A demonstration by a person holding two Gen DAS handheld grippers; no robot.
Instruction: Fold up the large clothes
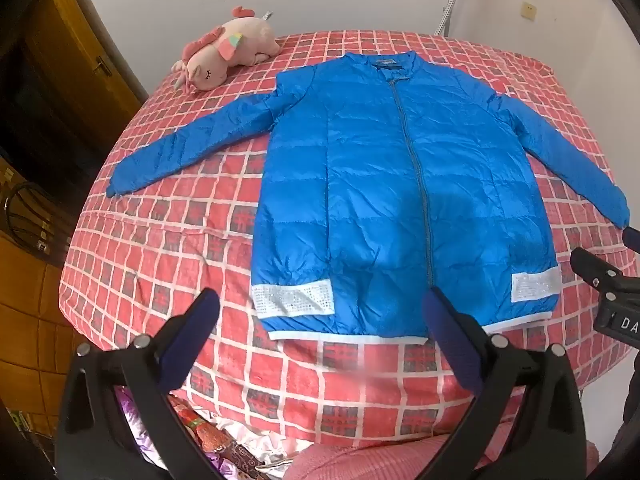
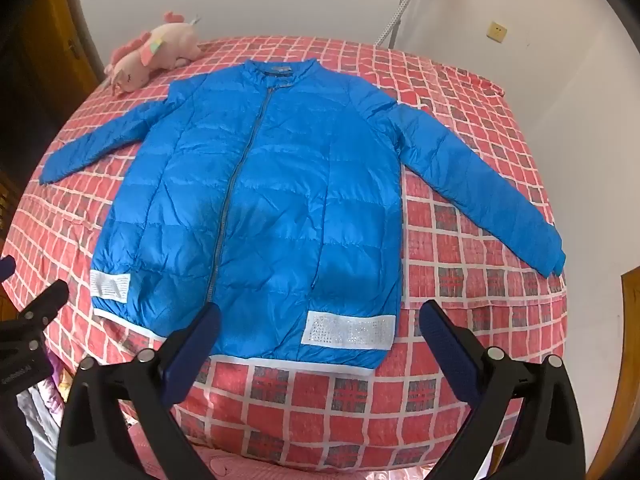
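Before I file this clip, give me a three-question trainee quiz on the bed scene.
1. True or false: the blue jacket lies flat with both sleeves spread out.
2. Is the zipper done up or undone?
3. The plush toy lies: A) on the jacket, B) on the bedspread beyond a sleeve, C) in the left gripper.

Key: 1 true; 2 done up; 3 B. The left gripper and the right gripper are both open and hold nothing.
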